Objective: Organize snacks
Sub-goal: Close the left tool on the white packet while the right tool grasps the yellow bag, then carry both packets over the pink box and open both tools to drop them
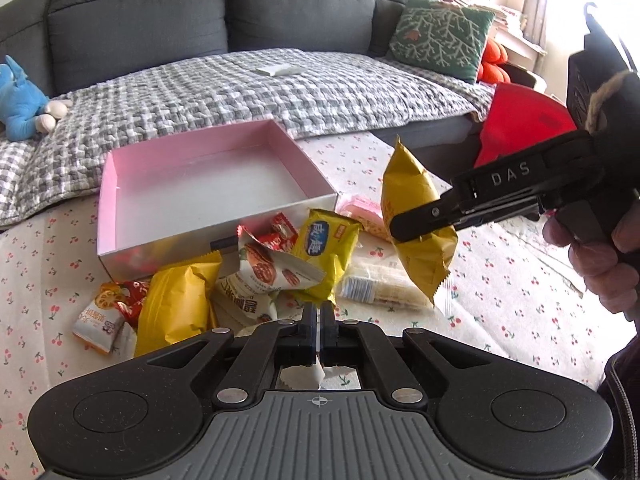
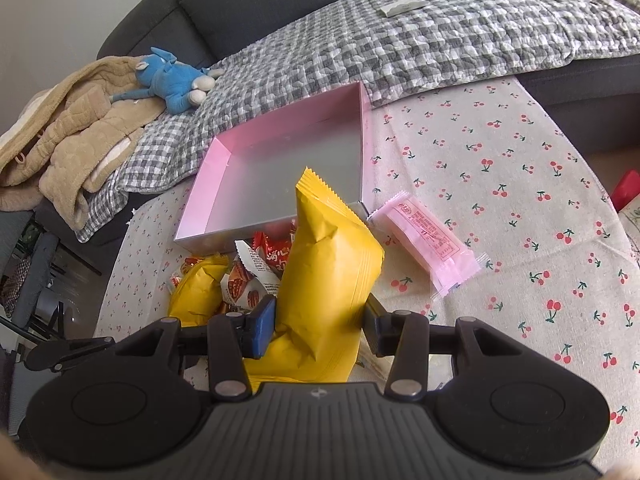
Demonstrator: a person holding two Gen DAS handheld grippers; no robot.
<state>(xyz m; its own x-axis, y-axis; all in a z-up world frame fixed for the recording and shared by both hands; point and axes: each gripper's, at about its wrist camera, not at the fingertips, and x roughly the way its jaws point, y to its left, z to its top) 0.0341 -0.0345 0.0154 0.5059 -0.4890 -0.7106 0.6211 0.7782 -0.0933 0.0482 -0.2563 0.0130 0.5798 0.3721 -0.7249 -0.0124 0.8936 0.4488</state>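
Left wrist view: yellow snack packet [image 1: 418, 220] clamped in the right gripper [image 1: 416, 224], lifted over the cherry-print tablecloth [image 1: 500, 288].
Left gripper [image 1: 320, 320] had its jaws together, empty. One pink box [image 1: 120, 184] stood empty; roughly eight snacks remained loose in the pile [image 1: 248, 276]. The puffy packet could slip, being pinched only mid-body.

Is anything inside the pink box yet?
No. The pink box shows only its bare floor and pink walls. The right gripper holds a yellow snack packet, which hides the near right corner there; the left-wrist view shows it bare.
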